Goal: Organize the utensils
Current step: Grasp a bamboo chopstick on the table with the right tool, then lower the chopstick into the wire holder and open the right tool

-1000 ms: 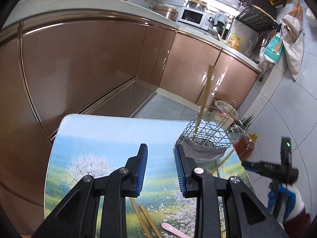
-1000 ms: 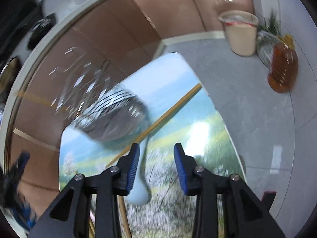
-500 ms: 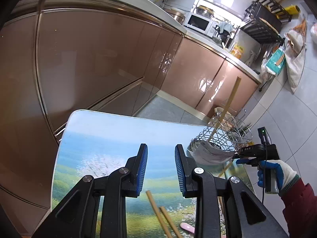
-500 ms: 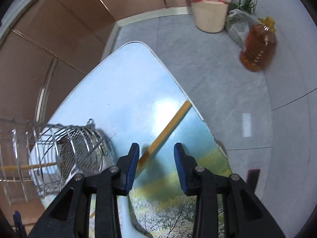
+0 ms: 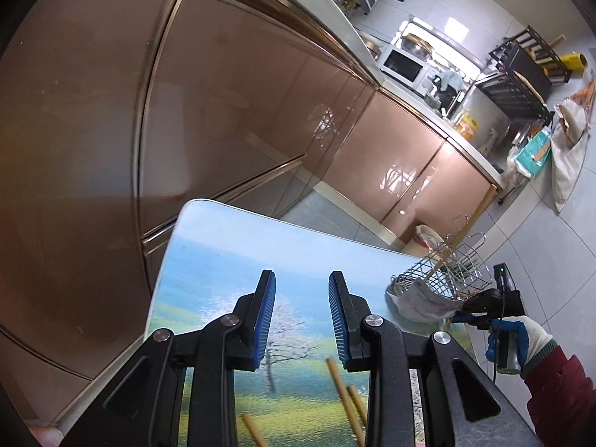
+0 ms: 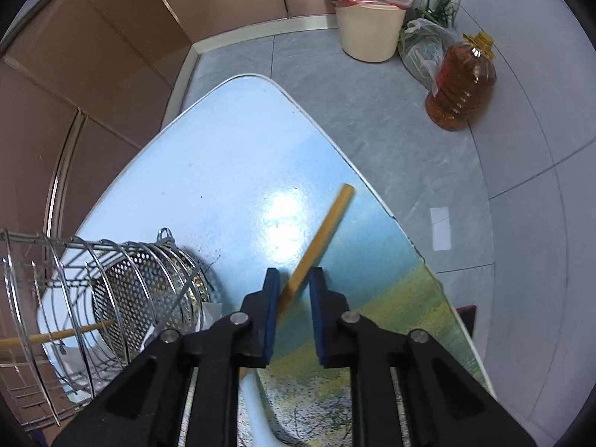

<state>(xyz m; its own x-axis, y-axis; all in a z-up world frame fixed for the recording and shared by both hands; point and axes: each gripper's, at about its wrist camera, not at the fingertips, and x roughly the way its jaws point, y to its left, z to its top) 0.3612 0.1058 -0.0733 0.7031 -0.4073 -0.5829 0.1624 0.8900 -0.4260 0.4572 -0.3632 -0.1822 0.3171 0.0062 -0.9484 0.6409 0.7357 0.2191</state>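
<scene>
One wooden stick (image 6: pixel 320 240) between part-spread right gripper (image 6: pixel 290 283) pads beside wire basket (image 6: pixel 111 290); off-centre pinch risks pivot, slip. Left gripper (image 5: pixel 301 316) spread, empty.

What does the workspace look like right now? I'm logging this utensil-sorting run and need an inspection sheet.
Surface: table with landscape print.
Job's things: wire utensil basket holding one chopstick; another chopstick on the table; more chopsticks by the left gripper.
Clutter: white utensil, only partly visible.
Grippers: left gripper open, empty; right gripper straddling the chopstick, jaws not closed.
Cables: nothing seen.
Surroundings: brown cabinets, bin, oil bottle.
</scene>
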